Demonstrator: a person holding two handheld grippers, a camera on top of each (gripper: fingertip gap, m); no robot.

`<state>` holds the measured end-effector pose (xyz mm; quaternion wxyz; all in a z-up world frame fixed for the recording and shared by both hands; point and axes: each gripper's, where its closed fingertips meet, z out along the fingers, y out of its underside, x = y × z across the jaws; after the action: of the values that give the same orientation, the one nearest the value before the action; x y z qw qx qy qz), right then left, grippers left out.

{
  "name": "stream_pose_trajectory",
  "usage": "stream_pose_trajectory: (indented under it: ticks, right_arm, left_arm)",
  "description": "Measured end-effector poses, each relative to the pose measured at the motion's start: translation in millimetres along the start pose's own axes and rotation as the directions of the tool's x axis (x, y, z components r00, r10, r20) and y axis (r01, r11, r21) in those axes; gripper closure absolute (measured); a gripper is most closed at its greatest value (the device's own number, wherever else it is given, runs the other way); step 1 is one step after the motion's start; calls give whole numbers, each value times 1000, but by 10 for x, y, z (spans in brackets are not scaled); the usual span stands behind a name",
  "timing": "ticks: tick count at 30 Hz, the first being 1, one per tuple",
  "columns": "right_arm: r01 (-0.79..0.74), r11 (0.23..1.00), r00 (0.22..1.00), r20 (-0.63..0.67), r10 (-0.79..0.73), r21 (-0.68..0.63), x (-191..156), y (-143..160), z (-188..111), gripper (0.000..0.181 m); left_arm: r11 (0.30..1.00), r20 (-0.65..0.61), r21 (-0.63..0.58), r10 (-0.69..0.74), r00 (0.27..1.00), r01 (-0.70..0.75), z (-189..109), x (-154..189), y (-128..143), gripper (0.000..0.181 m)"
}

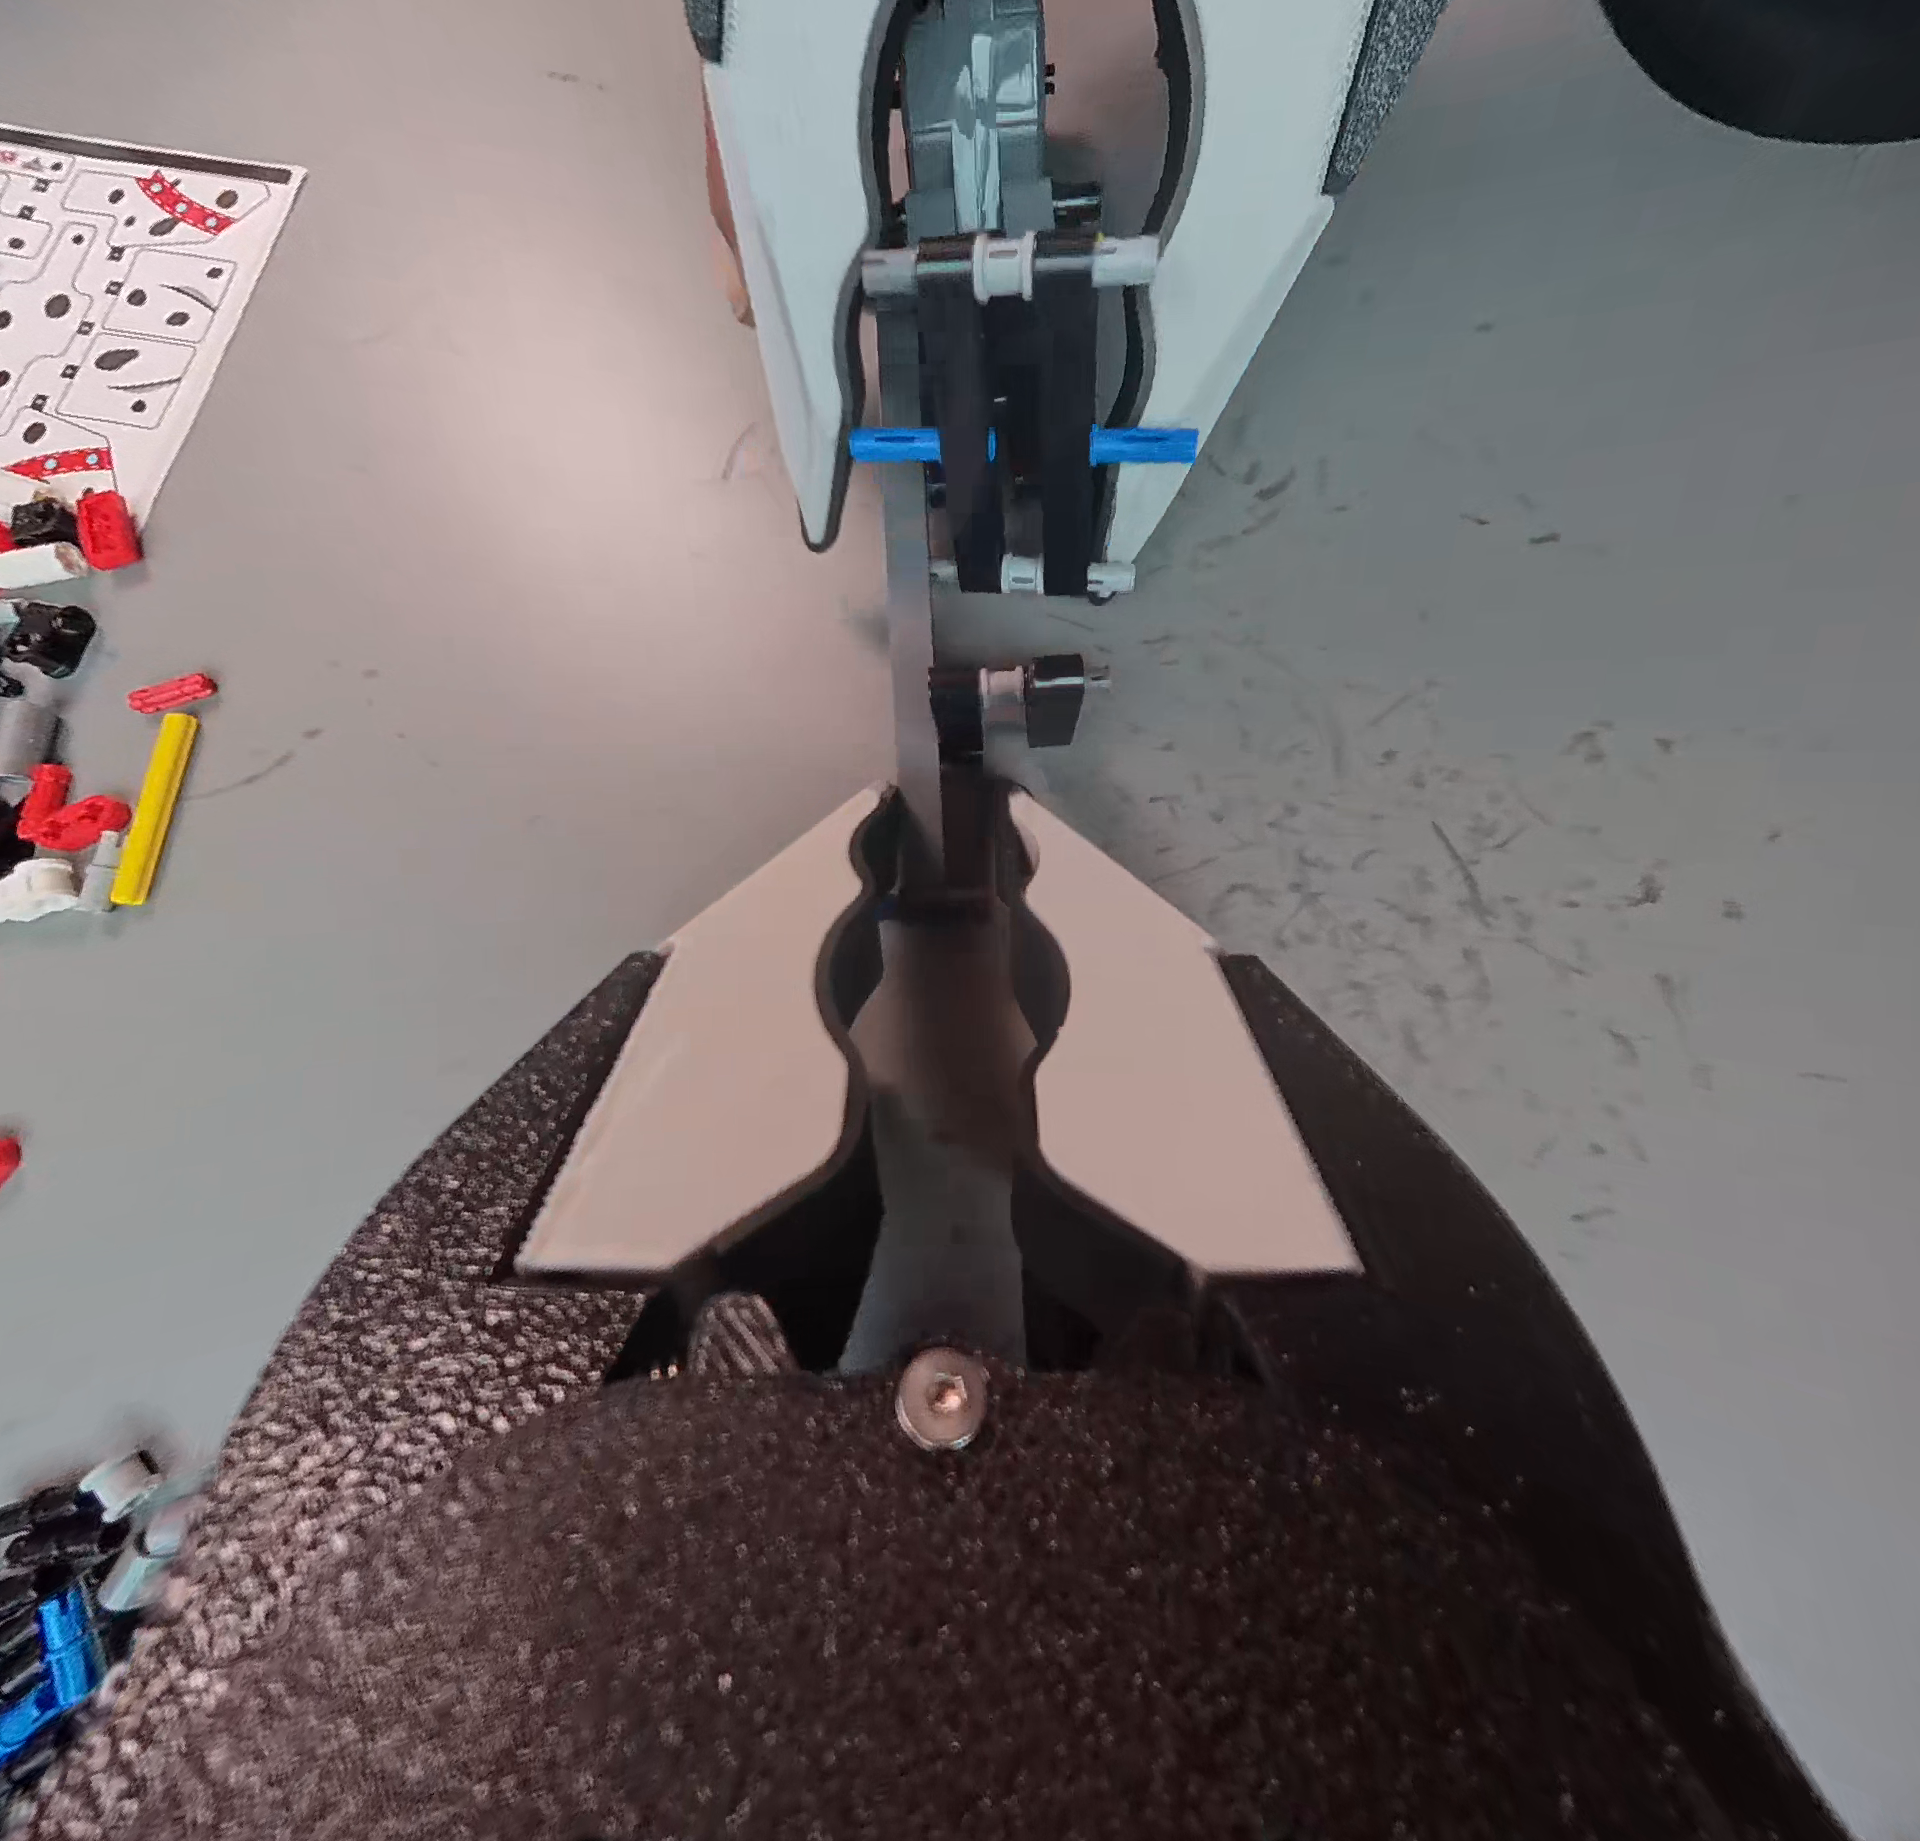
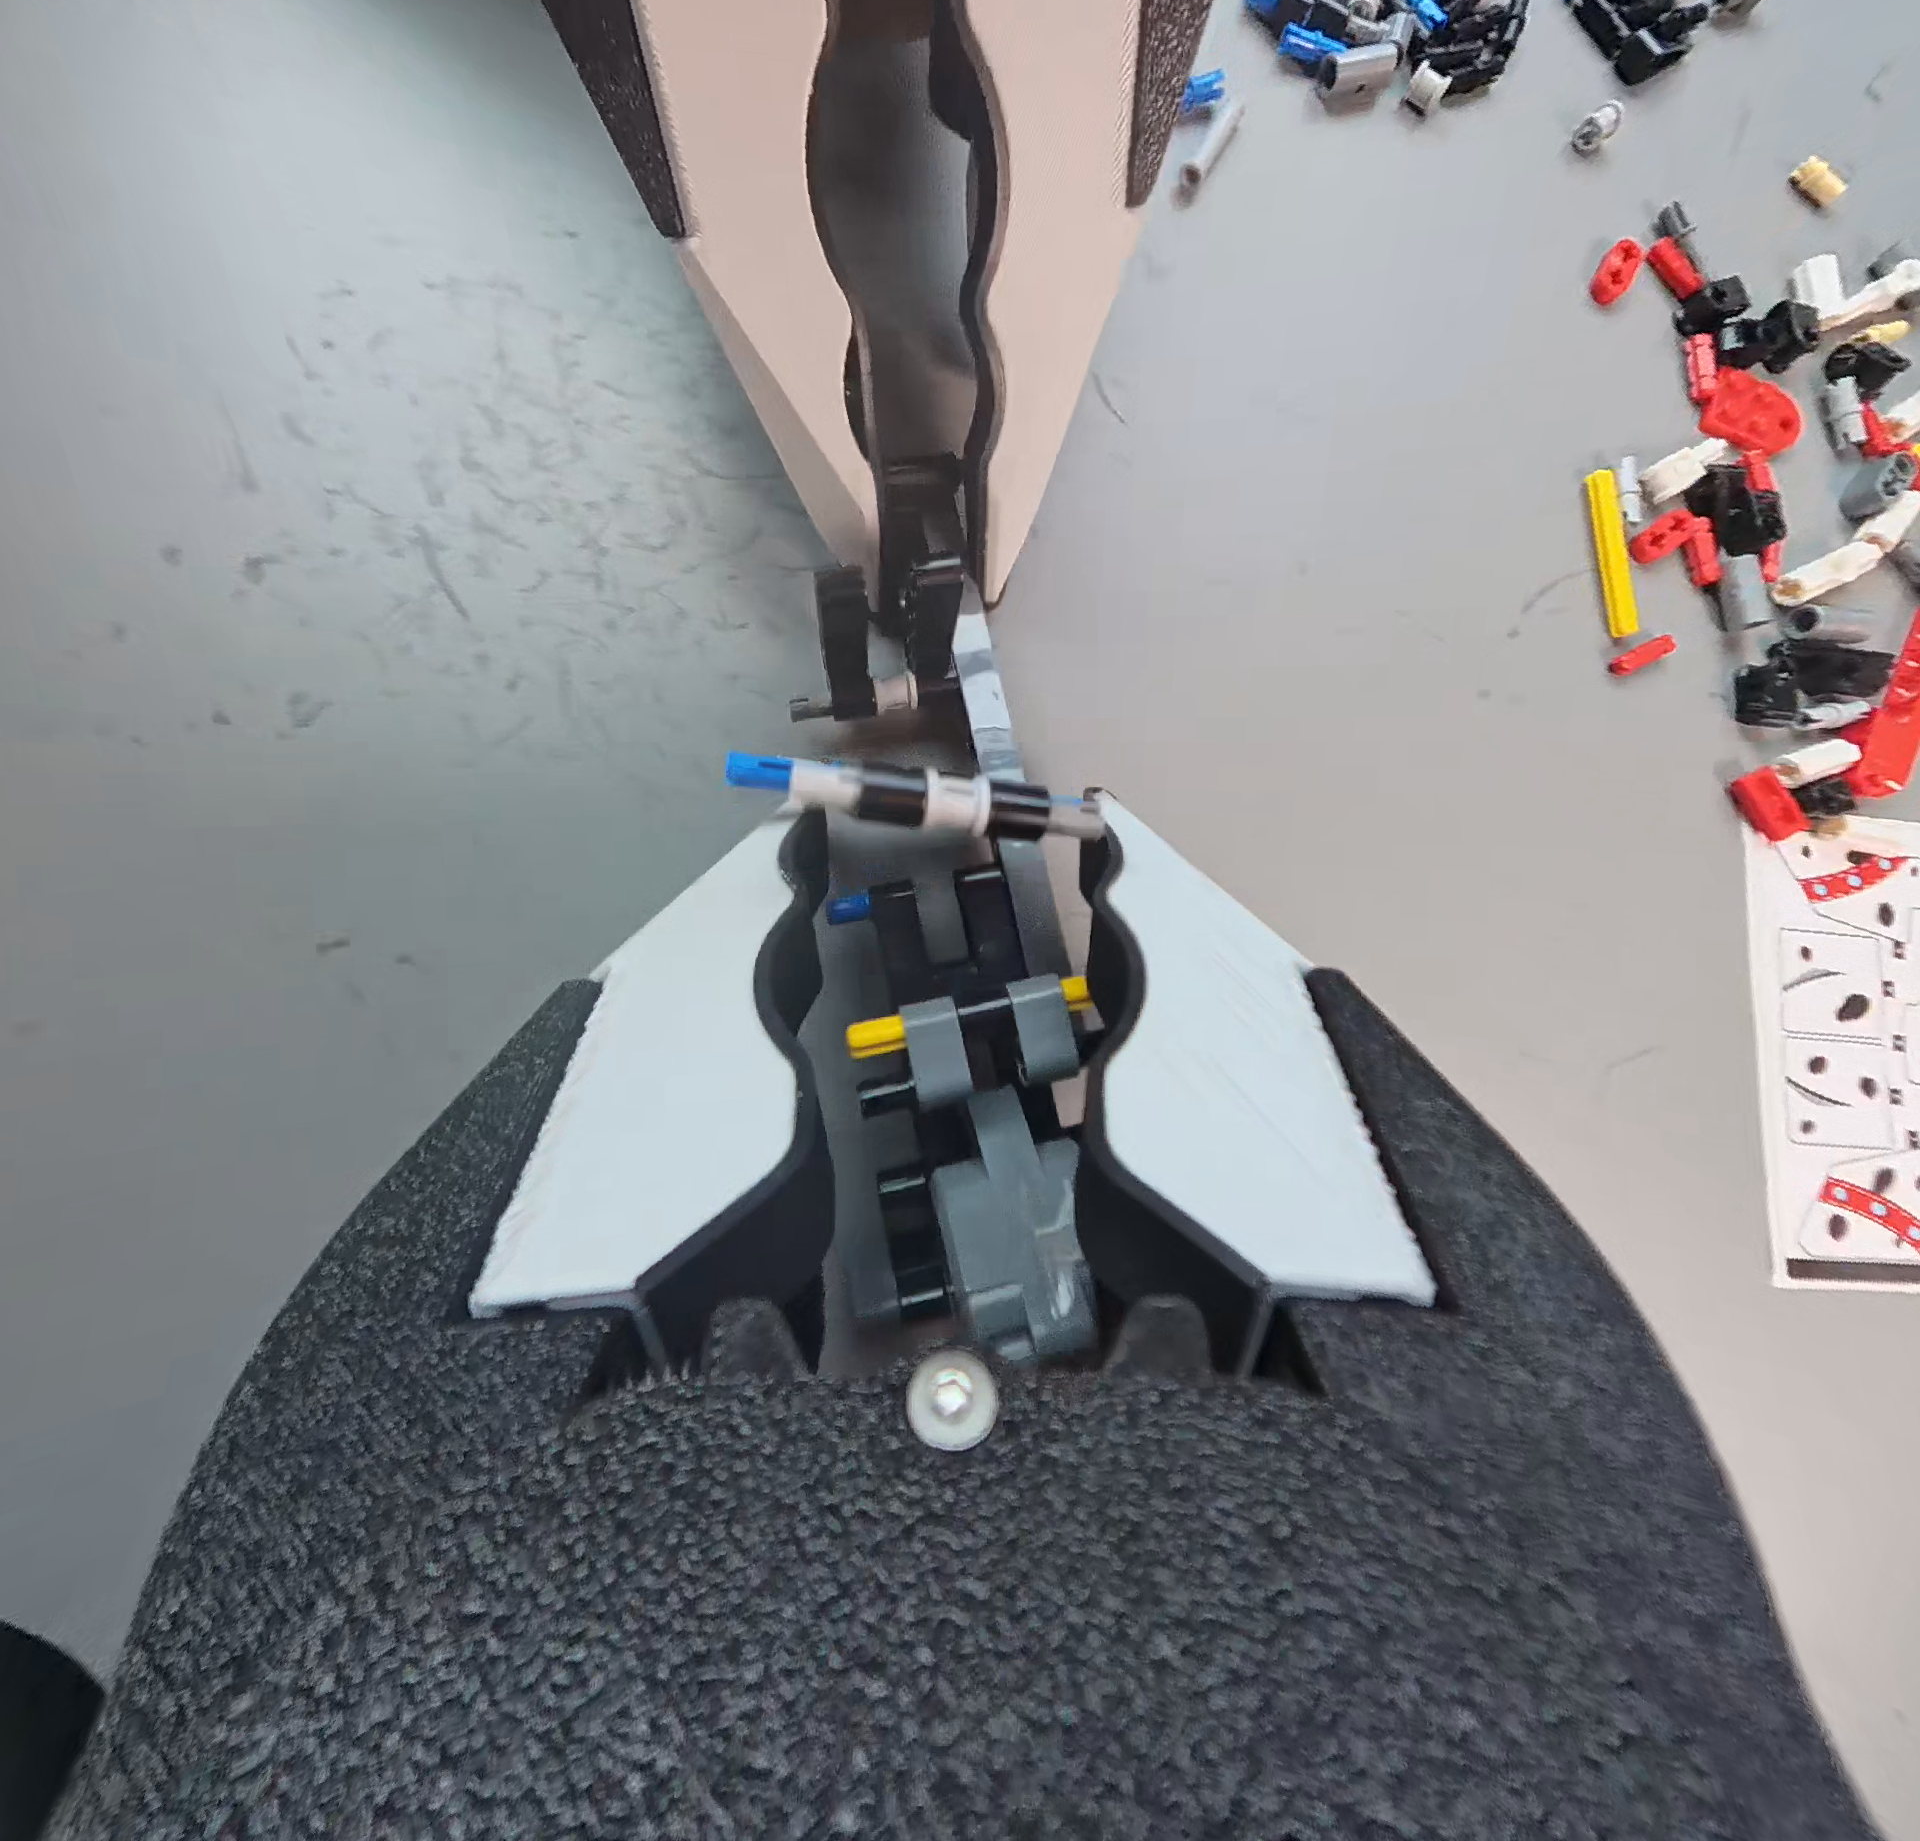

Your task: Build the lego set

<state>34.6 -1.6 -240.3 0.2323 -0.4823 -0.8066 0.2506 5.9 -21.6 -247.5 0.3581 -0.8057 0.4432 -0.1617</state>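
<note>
The grey table (image 1: 416, 960) lies under both grippers, which meet nose to nose above it. The right gripper (image 2: 951, 835), the one with pale grey fingers, is closed around the half-built lego model (image 2: 987, 1085), a stack of black and dark grey beams crossed by yellow and blue pins; its long axis runs straight along the fingers toward the other gripper. The left gripper (image 1: 951, 804), with tan fingers, is pinched nearly shut on a small black crank piece (image 1: 961, 711) that sticks out past its tips, a short axle and black knob jutting sideways from it. The crank sits just short of the model's near end, in line with it, so the coming move looks like a push along that shared axis. Loose parts (image 2: 1766, 503) and a sticker sheet (image 2: 1839, 1064) lie well off to one side.
</note>
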Motion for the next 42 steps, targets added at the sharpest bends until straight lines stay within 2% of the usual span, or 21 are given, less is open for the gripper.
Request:
stream_pose_trajectory:
  ticks: [1,3,8,21,26,29,32,35,42]
  right_arm:
    - [-10,1000,1000,13,10,11,-13,-17,5,133]
    - [2,1000,1000,6,-2,7,8,-3,15,150]
    - [45,998,999,11,-44,-38,-11,47,23,150]
    - [83,996,996,-36,-85,-43,36,43,-70,150]
    - [89,995,996,-26,-91,-54,35,56,-65,151]
    - [92,994,995,-20,-93,-59,36,68,-54,151]
    - [94,994,995,-15,-95,-62,35,75,-36,151]
    - [98,993,995,-17,-99,-65,32,79,-22,151]
    - [105,993,992,-63,-108,-51,75,26,-106,149]
  left_arm:
    - [1000,-10,1,6,1000,-6,1,20,-1,162]
    - [1000,-26,4,24,999,-24,2,64,-7,161]
    - [1000,-35,3,17,999,-16,7,87,-12,161]
    - [1000,-64,3,6,998,-6,2,116,-10,158]
    - [999,-177,7,-31,984,32,-60,258,-76,122]
    - [995,-181,56,-69,981,80,-46,269,-300,113]
    - [999,-143,-8,-41,989,40,142,287,-339,103]
    - [996,-101,-90,-3,995,-6,292,280,-265,104]
    - [998,-79,-68,-26,997,20,283,257,-266,115]
